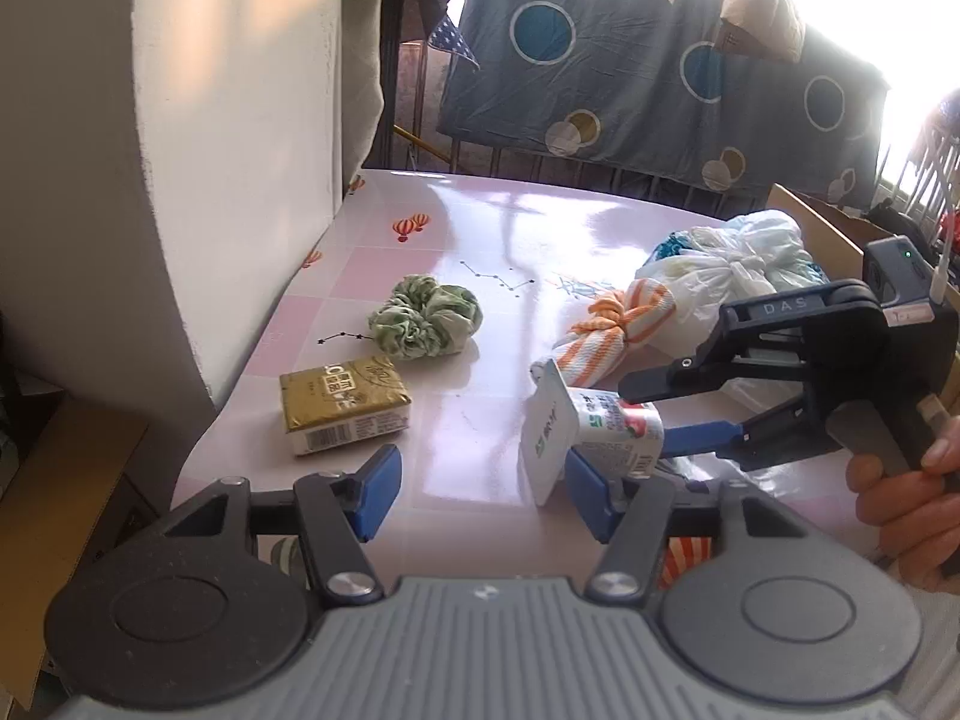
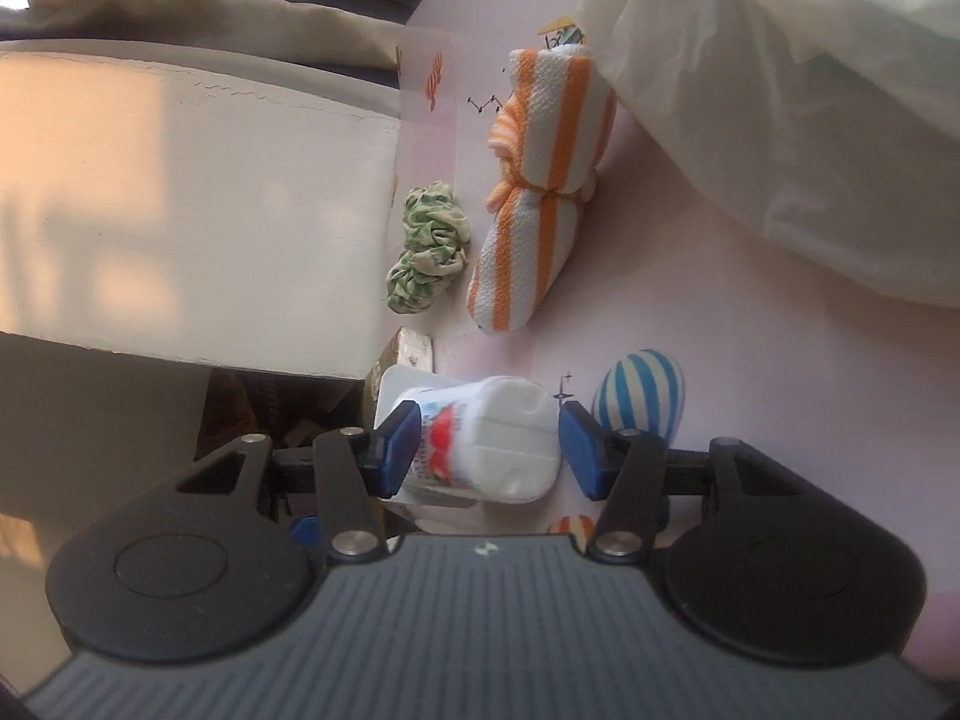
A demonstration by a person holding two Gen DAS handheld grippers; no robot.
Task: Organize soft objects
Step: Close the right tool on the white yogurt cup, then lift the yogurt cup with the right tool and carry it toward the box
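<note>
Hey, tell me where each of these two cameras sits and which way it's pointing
Left wrist: on the left gripper, looking down across the pink table at scrunchie, gold pack, towel, bags; shows the right gripper and a hand.
Right wrist: on the right gripper, rolled sideways, looking along the table; its fingers straddle the cup.
Shared: cup, towel, scrunchie.

"DAS" on right gripper (image 1: 651, 414) arm; pack texts unreadable.
</note>
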